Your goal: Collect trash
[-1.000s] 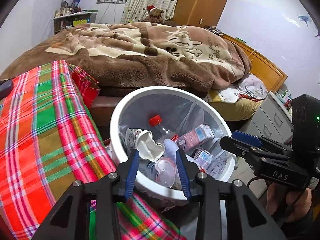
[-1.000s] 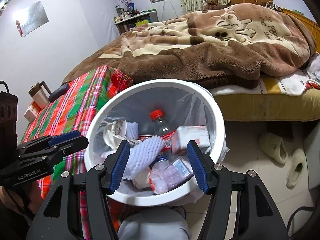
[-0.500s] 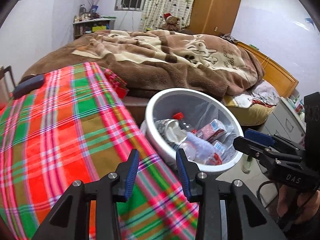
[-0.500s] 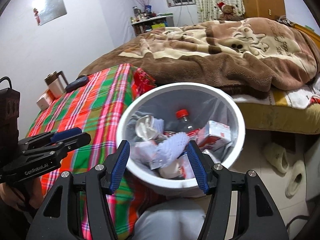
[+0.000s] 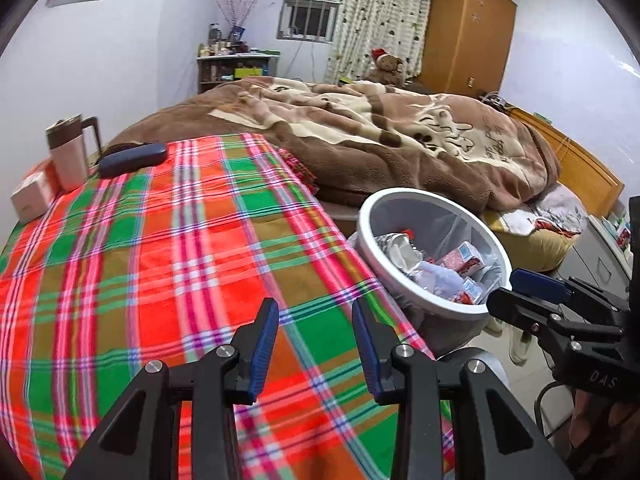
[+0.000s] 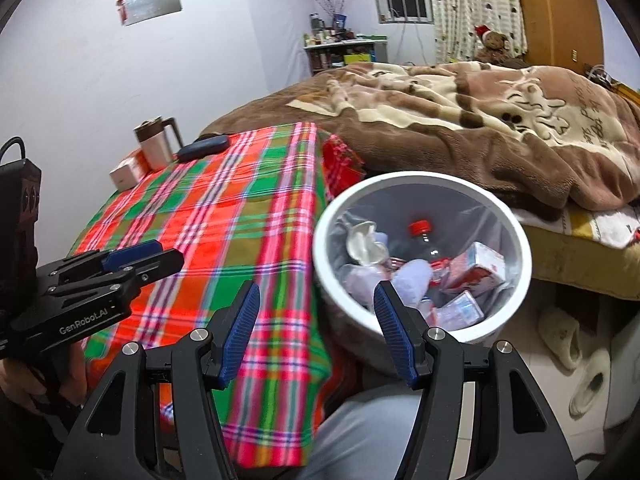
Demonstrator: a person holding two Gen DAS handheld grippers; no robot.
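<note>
Jaws of left gripper (image 5: 314,332) and right gripper (image 6: 316,316) apart, empty

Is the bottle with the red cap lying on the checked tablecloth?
No, the plastic bottle with the red cap sits inside the round white trash bin, beside the red and green checked tablecloth.

tablecloth (image 5: 168,248): woven plaid cloth, matt, draped over the counter
bin (image 6: 516,232): smooth white plastic rim, lined with a thin glossy film bag
bottle (image 6: 424,240): clear glossy plastic, red cap, inside the bin
blanket (image 5: 400,136): thick brown fleece, fuzzy, behind the bin
wardrobe (image 5: 468,32): smooth orange wood
left tongs (image 5: 314,344): matt black plastic, ribbed blue pads, shiny metal screws
mug (image 5: 70,152): smooth, satin, far from the bin
</note>
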